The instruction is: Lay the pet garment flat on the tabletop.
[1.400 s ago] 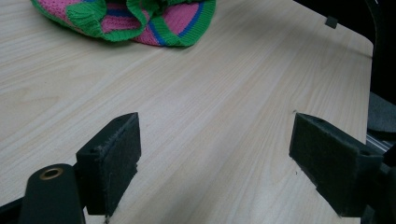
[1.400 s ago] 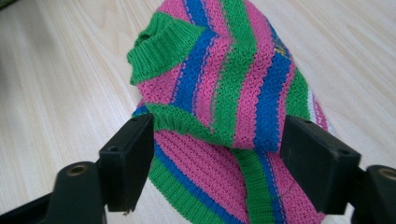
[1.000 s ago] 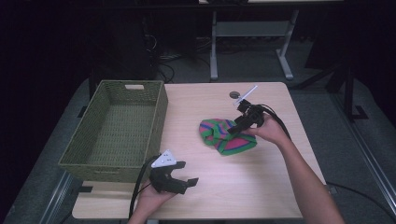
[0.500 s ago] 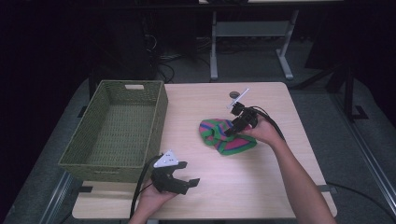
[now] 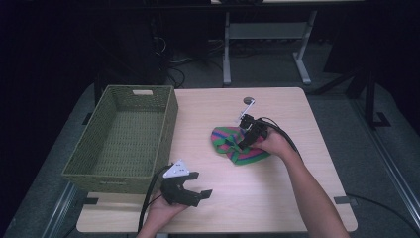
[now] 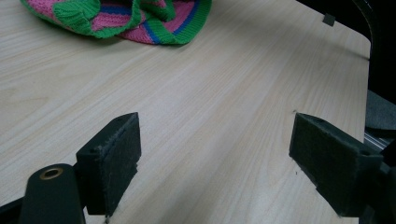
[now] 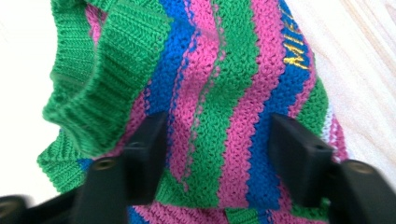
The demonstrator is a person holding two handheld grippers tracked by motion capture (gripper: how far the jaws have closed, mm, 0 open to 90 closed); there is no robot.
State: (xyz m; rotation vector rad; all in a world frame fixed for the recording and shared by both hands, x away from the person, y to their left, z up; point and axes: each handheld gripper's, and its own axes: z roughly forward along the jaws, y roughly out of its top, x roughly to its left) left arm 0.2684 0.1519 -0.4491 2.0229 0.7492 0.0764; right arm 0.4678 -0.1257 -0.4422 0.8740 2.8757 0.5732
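A knitted garment striped in green, pink and blue lies crumpled on the wooden table, right of the middle. My right gripper points down onto it. In the right gripper view its jaws have just been closing and stand either side of a flat stretch of the knit, with the pads not visibly pinching it; the right gripper counts as open. My left gripper rests in a hand near the front edge, open, nothing between its fingers. The garment lies far ahead of it.
A green woven basket stands on the left part of the table, with nothing in it. A small dark round spot sits near the far edge. Bare wood lies between the two grippers and at the right front.
My right gripper has sunk lower onto the striped garment and shifted slightly left. The left hand and gripper stayed where they were.
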